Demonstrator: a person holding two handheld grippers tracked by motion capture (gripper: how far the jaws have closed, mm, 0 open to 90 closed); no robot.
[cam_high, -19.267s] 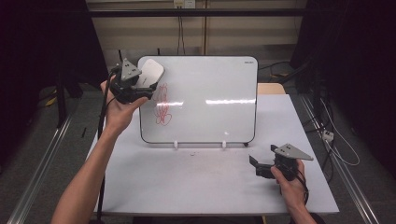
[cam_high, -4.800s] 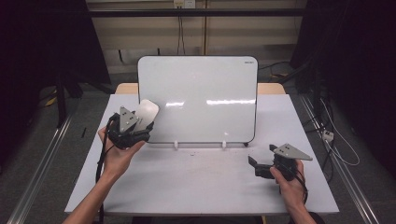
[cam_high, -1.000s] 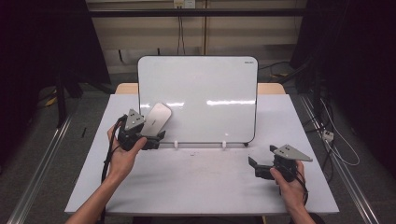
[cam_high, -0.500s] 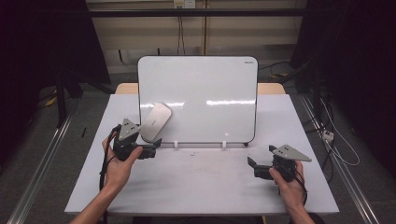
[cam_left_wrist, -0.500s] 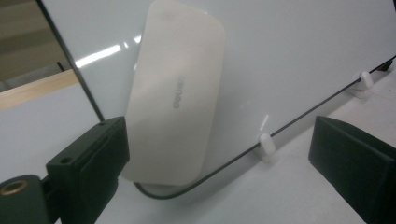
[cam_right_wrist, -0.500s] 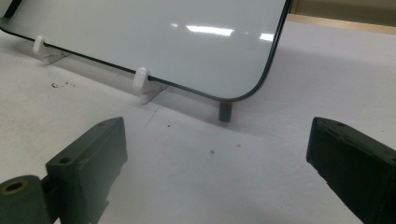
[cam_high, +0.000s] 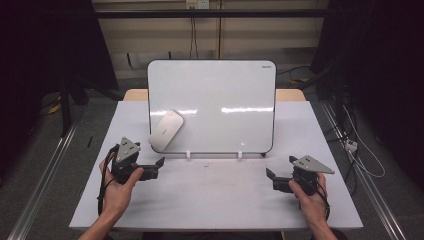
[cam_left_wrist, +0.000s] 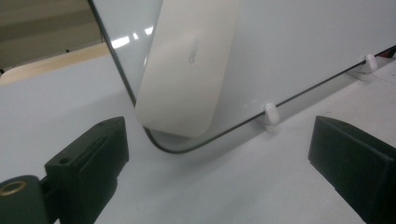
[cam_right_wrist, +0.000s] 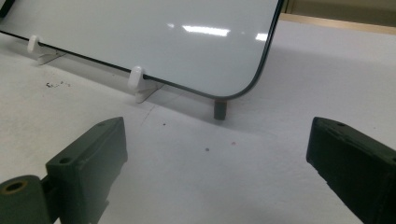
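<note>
Grey-white and bare for the most part, one table (cam_high: 215, 200) takes up the lower half of the high view, with dark curtains at the left and right edges of the frame.

Nearest, at the bottom, two hands come in. At lower left, the left hand (cam_high: 116, 187) holds the left gripper (cam_high: 159, 167); its two jaws stand wide apart with nothing between them. At lower right, the right hand (cam_high: 311, 197) holds the right gripper (cam_high: 270, 179), whose two jaws are also spread wide and empty (its own view shows only tabletop between them).

Farther back, at the centre of the frame, one whiteboard (cam_high: 212, 105) stands propped upright, its lower edge resting in two small white clips (cam_high: 188, 154). Its surface looks clean apart from light reflections.

One white eraser (cam_high: 165, 130) sits tilted on the board's face, at its lower left corner. In the left gripper view the eraser (cam_left_wrist: 191, 65) fills the upper middle, just beyond the open jaws and apart from them.
</note>
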